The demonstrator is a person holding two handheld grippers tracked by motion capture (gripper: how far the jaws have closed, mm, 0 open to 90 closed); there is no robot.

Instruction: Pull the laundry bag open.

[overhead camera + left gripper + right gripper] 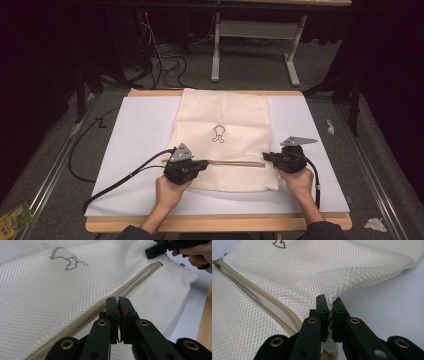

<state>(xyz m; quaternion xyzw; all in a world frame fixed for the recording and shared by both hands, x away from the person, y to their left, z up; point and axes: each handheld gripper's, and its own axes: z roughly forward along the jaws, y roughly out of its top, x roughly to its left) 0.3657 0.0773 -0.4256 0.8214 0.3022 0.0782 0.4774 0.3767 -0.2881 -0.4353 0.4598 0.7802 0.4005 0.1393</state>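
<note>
Fingers (329, 303) on mesh bag (220, 117)

A mesh bag (220, 135) lies flat on the middle of the table (135, 130); its zipper (235, 163) runs crosswise near the front edge; the left gripper (202, 164) sits at the zipper's left end, the right gripper (266, 157) at its right end.

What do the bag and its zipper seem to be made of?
Bag: it looks like cream synthetic mesh, with rows of small holes and a matt, soft surface.
Zipper: beige woven tape, probably fabric; the teeth are too fine to tell.
</note>
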